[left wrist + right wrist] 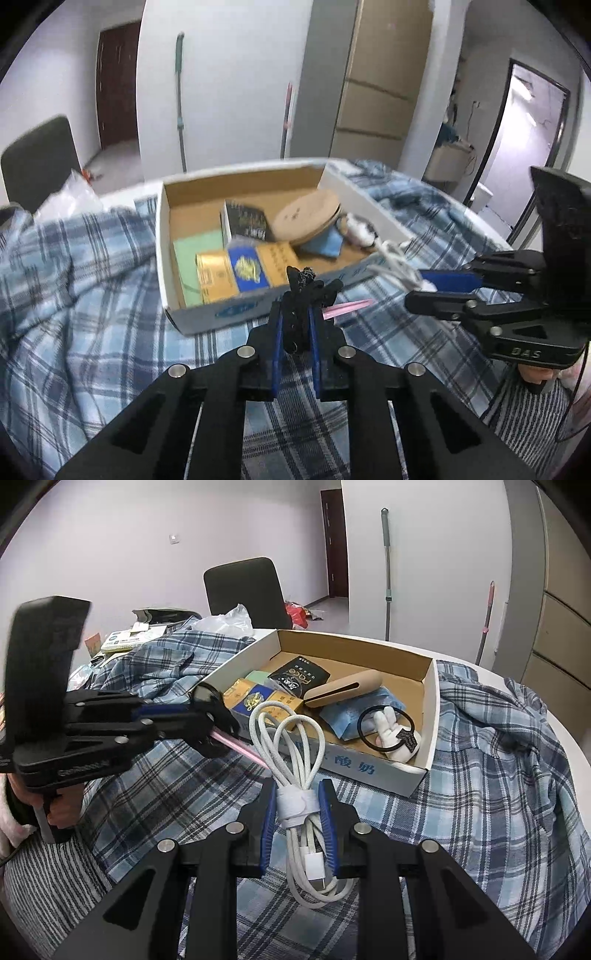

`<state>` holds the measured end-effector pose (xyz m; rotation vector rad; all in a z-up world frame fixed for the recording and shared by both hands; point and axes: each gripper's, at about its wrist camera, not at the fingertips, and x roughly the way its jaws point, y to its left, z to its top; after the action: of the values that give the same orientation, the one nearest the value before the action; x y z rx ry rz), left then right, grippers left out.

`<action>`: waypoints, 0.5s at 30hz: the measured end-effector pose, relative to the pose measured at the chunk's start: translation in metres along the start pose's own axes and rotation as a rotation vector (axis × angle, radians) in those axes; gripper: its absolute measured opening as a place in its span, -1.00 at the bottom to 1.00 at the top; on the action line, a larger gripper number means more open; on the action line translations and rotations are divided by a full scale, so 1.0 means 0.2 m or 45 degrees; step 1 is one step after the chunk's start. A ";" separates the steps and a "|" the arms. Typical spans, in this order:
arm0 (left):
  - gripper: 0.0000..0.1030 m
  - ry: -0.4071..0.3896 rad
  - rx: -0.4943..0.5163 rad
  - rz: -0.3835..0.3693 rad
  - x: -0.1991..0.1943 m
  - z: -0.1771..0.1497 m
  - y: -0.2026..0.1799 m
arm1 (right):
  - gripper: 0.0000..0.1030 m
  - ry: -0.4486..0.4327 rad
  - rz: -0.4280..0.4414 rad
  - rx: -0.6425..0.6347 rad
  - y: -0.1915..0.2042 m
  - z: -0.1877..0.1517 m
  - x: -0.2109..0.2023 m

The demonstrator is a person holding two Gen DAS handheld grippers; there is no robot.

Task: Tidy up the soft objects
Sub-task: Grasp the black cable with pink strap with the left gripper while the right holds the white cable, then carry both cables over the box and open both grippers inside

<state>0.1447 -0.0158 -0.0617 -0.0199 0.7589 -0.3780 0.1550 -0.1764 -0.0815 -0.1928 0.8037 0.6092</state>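
My left gripper (297, 314) is shut on a black lacy fabric piece (301, 295) with a pink strip (347, 307) sticking out of it, held just in front of the cardboard box (192, 317). In the right wrist view the left gripper (218, 734) is at the box's near left corner. My right gripper (299, 794) is shut on a coiled white cable (291, 738) bound by a white strap, held before the box (369, 779). It also shows in the left wrist view (417, 286). A white plush rabbit (393, 734) with a black hair tie lies in the box.
The box holds a yellow-blue carton (255, 699), a black packet (301, 675), a tan case (343, 690) and a blue pouch (347, 716). It rests on a blue plaid shirt (498, 768) over a round white table. A black chair (242, 590) stands behind.
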 end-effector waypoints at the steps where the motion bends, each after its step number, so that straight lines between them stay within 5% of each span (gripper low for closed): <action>1: -0.74 -0.039 0.016 0.003 -0.03 0.00 -0.01 | -0.57 -0.008 -0.002 -0.001 0.00 0.00 -0.01; 15: -0.74 -0.366 0.114 0.138 -0.28 -0.04 -0.10 | -0.58 -0.185 -0.041 -0.103 0.09 -0.01 -0.14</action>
<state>0.0956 -0.0147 -0.0263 0.0503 0.4564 -0.2976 0.1294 -0.1752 -0.0623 -0.2325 0.6351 0.6186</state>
